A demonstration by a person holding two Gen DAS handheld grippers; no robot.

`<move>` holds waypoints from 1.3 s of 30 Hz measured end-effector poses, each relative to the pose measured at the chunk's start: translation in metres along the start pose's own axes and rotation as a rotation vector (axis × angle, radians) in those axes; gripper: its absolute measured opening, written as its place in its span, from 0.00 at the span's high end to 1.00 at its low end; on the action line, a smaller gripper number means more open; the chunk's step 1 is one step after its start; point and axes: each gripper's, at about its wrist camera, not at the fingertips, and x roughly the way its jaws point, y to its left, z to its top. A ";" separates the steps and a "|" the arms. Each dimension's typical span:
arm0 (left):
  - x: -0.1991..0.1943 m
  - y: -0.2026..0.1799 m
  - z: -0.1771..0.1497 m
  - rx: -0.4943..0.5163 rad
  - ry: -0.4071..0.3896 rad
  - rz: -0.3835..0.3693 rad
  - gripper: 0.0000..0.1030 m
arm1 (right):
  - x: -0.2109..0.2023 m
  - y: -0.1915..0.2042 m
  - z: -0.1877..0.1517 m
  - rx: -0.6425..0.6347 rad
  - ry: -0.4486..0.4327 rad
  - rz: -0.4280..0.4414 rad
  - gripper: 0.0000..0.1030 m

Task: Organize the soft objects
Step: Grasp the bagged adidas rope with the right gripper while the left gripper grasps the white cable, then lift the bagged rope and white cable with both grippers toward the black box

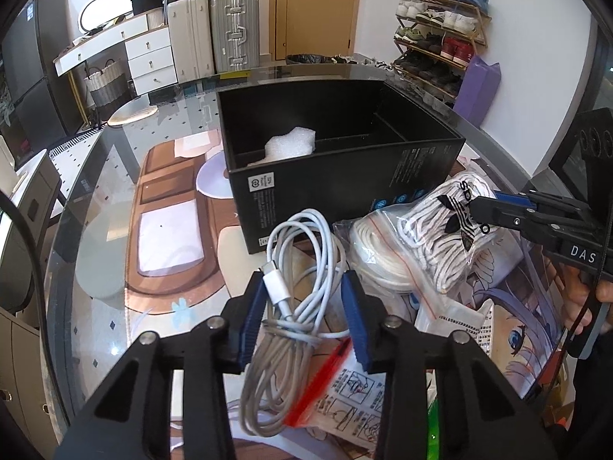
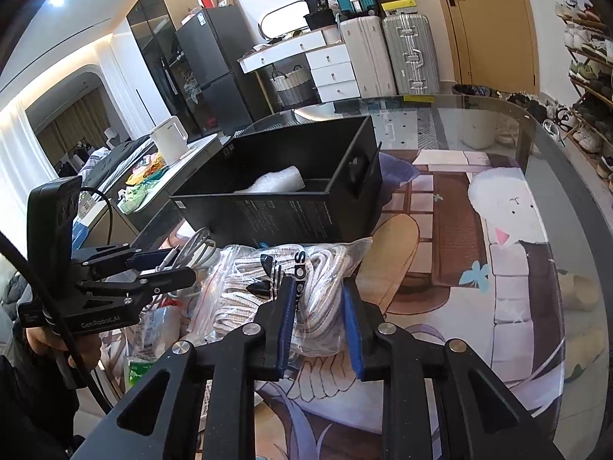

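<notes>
1. Left hand-held gripper (image 1: 304, 318): blue pads sit on either side of the coiled cable (image 1: 295, 280). They look to be touching the bundle at its tied waist, so we read this as a pinch on the cable; the loops fan out ahead of the pads, and the plug end lies against the left pad.
2. Right hand-held gripper (image 2: 320, 322): pads narrowed onto the lace bag (image 2: 268, 295), a clear zip bag of white laces with a black trefoil logo. The plastic bunches between the pads, so we judge it gripped, at the bag's near right edge.
3. Seen from the left wrist, the right gripper's tips meet that bag ahead and to the right, just beside the cable.
4. Box (image 1: 345, 145): black, open-topped, straight ahead of both grippers and just beyond the pile. A white foam piece (image 1: 289, 145) lies inside, at its left. A divider splits the interior; we cannot tell which compartment is meant for what.
5. A second zip bag (image 1: 337, 379) with printed leaflets and a red seal lies under the left gripper, beneath the cable's tail.
6. Bench (image 2: 536, 207): glass over a cartoon mat. The soft items are heaped on the near side of the box, presumably as a staging pile.
7. Our judgement: both grips are taken at a compact point so each floppy item lifts as one bundle. A loose cable loop could snag on the box rim.
</notes>
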 end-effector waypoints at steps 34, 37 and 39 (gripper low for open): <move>-0.039 0.012 0.003 -0.041 -0.108 0.019 0.86 | -0.040 0.021 0.013 -0.074 -0.124 0.001 0.82; -0.041 0.013 0.005 -0.045 -0.117 0.020 0.87 | -0.042 0.022 0.013 -0.077 -0.131 0.002 0.82; -0.043 0.012 0.005 -0.047 -0.123 0.020 0.87 | -0.044 0.023 0.013 -0.079 -0.137 0.004 0.82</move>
